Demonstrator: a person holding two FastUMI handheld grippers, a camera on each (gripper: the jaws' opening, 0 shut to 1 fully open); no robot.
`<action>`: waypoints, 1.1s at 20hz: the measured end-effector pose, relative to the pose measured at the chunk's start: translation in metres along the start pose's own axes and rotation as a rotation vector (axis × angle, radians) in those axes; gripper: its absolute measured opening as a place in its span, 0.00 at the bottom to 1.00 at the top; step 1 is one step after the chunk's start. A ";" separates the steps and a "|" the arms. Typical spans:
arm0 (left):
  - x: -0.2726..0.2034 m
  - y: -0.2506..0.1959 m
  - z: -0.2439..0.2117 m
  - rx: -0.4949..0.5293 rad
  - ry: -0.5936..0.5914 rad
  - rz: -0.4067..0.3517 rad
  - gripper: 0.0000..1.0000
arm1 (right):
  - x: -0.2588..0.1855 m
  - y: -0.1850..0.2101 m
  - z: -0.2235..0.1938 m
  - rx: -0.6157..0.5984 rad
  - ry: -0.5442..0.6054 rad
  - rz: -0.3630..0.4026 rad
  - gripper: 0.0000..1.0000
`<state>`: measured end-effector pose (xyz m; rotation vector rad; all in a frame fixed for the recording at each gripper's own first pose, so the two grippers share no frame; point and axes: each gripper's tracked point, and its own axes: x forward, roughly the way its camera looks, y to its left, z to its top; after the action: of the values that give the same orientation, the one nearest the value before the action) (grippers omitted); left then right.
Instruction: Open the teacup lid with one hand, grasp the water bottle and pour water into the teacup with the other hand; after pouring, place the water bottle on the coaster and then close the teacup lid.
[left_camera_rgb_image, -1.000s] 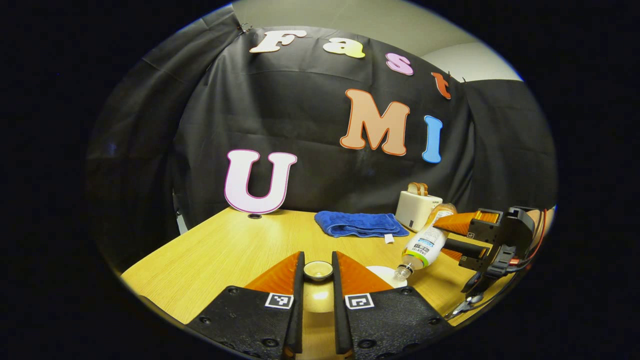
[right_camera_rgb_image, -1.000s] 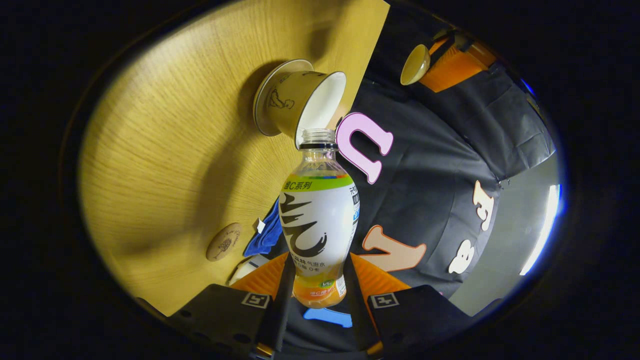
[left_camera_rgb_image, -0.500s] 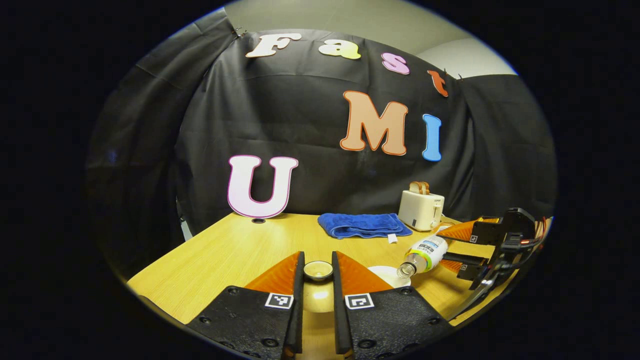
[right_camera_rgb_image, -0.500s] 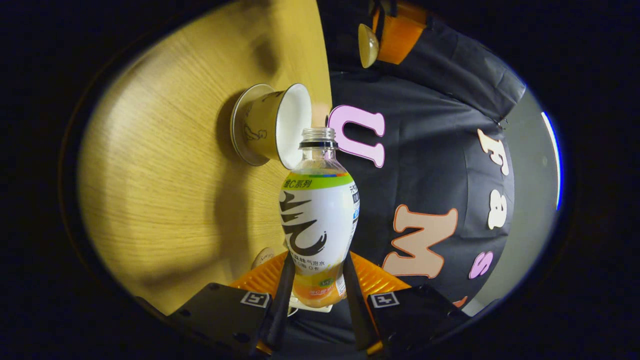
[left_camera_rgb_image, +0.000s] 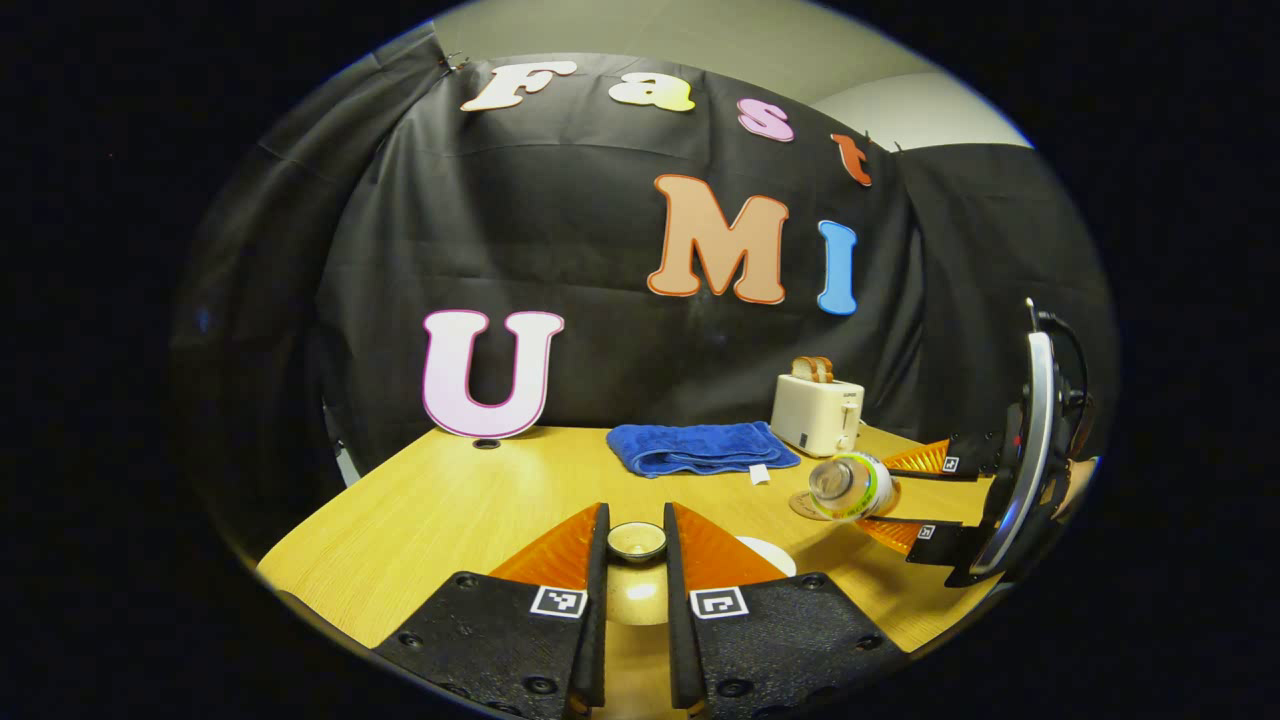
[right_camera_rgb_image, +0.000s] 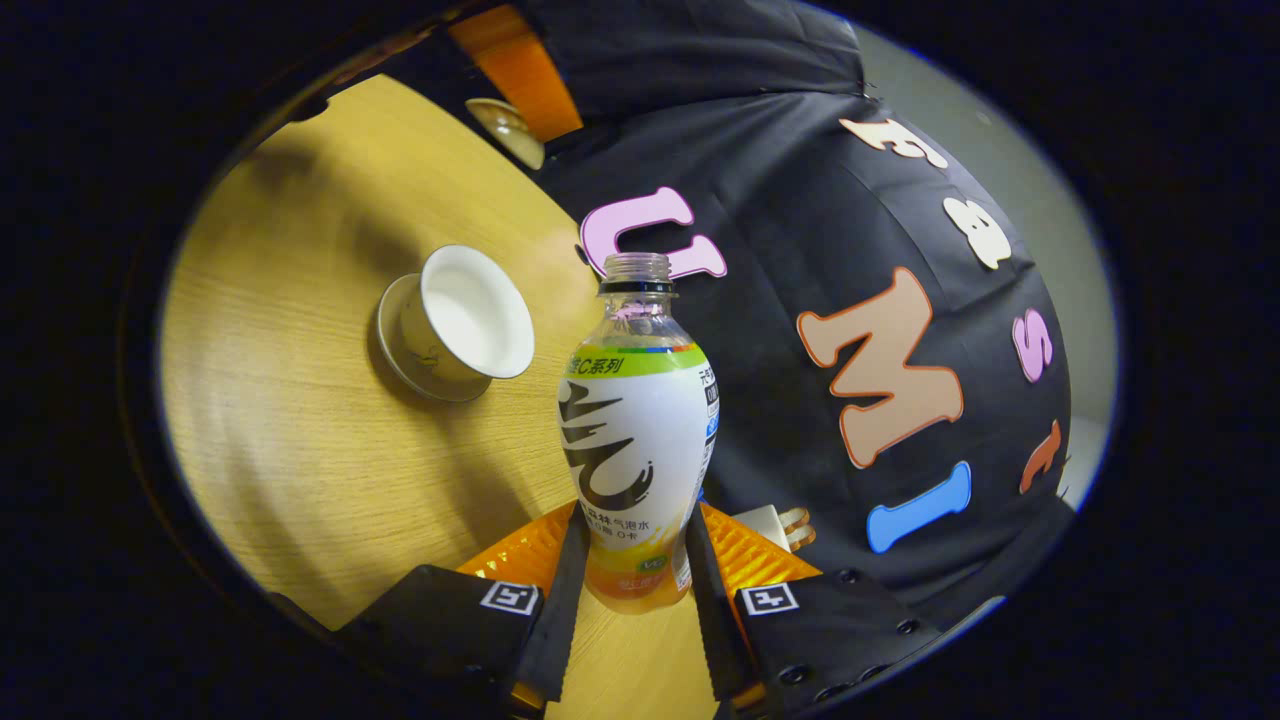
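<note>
Desk (left_camera_rgb_image: 450, 500) is bare wood with a blue towel (left_camera_rgb_image: 700, 447) and a toaster (left_camera_rgb_image: 815, 412) at the back, both clear of the work. Right tongs (right_camera_rgb_image: 628, 575) are clamped on the lower body of the water bottle (right_camera_rgb_image: 637, 440), both fingers pressing its sides; cap is off and the bottle lies tilted, its open mouth in the left gripper view (left_camera_rgb_image: 828, 480) aimed at the camera and off to the side of the cup. It looks nearly empty, so judge it light, thin plastic that dents under squeeze and slick on the label; the low grip near the waist is the right place, keep pressure moderate. Teacup (right_camera_rgb_image: 460, 320) sits uncovered on its saucer on the desk, well apart from the bottle mouth, white inside; can't tell the water level. Ceramic, so brittle, don't knock the rim. Left tongs (left_camera_rgb_image: 636, 545) are closed on the knob of the teacup lid (left_camera_rgb_image: 636, 600), held in the air; small, smooth, chips easily, set it down square. Coaster (left_camera_rgb_image: 805, 505) lies flat under the bottle, near the toaster.
</note>
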<state>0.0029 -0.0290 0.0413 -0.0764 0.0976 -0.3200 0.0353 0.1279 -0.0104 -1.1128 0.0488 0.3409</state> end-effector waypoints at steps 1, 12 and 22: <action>0.004 -0.005 0.001 0.005 0.002 -0.013 0.23 | -0.001 -0.005 -0.002 0.042 0.008 -0.008 0.58; 0.041 -0.057 -0.018 0.073 0.056 -0.121 0.23 | -0.015 0.012 -0.013 0.482 0.030 0.081 0.58; 0.061 -0.077 -0.043 0.096 0.114 -0.138 0.23 | -0.017 0.011 -0.023 0.673 0.031 0.090 0.59</action>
<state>0.0319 -0.1242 0.0008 0.0308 0.1900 -0.4664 0.0193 0.1083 -0.0268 -0.4491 0.2245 0.3517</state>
